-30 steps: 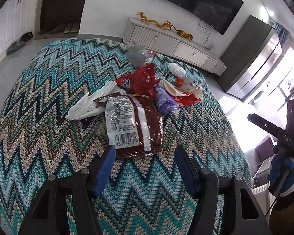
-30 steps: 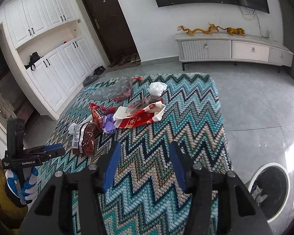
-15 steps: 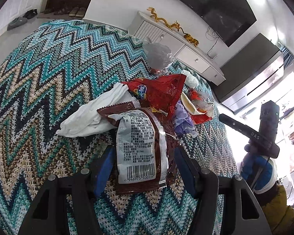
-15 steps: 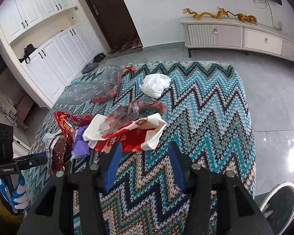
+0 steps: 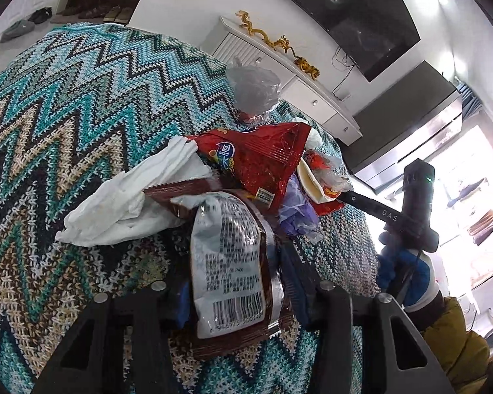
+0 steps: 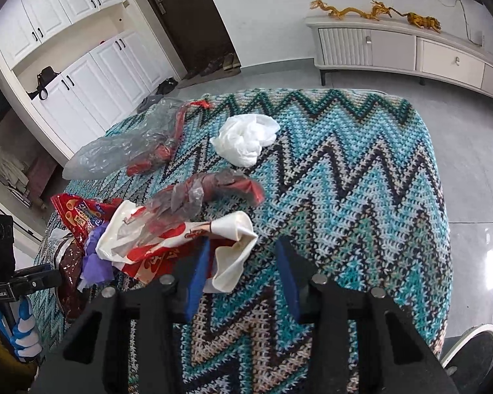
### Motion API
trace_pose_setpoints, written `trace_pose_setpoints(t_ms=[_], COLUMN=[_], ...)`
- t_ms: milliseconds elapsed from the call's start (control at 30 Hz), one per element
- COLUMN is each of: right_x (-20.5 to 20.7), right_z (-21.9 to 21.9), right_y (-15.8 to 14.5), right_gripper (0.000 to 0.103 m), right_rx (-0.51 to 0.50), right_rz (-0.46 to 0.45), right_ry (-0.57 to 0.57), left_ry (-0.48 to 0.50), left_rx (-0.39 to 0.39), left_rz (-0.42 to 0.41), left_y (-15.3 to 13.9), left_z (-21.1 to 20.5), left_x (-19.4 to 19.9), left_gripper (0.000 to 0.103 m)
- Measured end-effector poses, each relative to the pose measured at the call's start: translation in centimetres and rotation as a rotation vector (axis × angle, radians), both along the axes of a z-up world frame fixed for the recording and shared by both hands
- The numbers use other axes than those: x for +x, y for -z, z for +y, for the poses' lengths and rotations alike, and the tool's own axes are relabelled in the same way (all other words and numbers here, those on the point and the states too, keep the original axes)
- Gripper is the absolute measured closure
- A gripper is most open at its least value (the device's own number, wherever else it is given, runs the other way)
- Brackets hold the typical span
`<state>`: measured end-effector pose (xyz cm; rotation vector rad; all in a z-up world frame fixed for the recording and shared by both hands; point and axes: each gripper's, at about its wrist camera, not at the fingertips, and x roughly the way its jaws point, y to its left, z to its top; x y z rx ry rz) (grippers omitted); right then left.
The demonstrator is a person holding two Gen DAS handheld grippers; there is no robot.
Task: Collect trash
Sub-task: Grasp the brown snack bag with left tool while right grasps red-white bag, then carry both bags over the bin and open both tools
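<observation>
Brown wrapper [image 5: 233, 262] pinched by left gripper [image 5: 233, 298] fingers (just closing); right gripper [image 6: 243, 282] angled down, fingers apart.

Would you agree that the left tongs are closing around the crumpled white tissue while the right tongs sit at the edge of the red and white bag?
Not quite: the left tongs have been closing around the brown snack wrapper, not the white tissue, which lies beside it, as the left wrist view shows. The right tongs do sit at the red and white bag.
</observation>
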<state>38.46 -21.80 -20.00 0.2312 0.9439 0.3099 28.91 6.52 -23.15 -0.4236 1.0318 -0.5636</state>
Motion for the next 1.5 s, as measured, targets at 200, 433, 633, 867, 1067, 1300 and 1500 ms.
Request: trace_pose_setpoints(t_ms=[200, 433, 633, 867, 1067, 1300, 1500], right_x=[-0.8, -4.9, -10.2, -15.9, -21.2, -27.7, -30.8], right_z=[0.4, -0.2, -1.2, -3.8, -9.2, -19.6, -27.5], right_y=[-0.1, -1.2, -3.4, -7.5, -9.7, -8.9, -5.0], right_gripper=[0.084, 0.085, 0.085, 0.085, 0.085, 0.085, 0.085], right_rx=[0.001, 0.016, 0.01, 0.013, 0.001, -0.098, -0.316], right_rz=[-0.023, -0.032, -0.064, -0.152, -0.216, -0.208, -0.095], right_ry=[-0.012, 0.013, 0.044, 0.109, 0.226, 0.465, 0.674], left_ry=[0.017, 0.027, 0.018, 0.038, 0.144, 0.377, 0.574], left_rx=[-0.032, -0.031, -0.013, 0.041, 0.111, 0.172, 0.192], left_rz=[0.004, -0.049, -0.092, -0.167, -0.227, -0.241, -0.192], left_y=[0.1, -2.1, -4.5, -8.5, -11.6, -13.1, -11.2], left_z=[-0.1, -0.6, -0.1, -1.1, -6.1, -19.1, -32.4], left_x=[-0.2, -2.2, -4.9, -8.4, -10.5, -10.5, -11.1], left_gripper=[0.085, 0.099, 0.099, 0.099, 0.099, 0.099, 0.099])
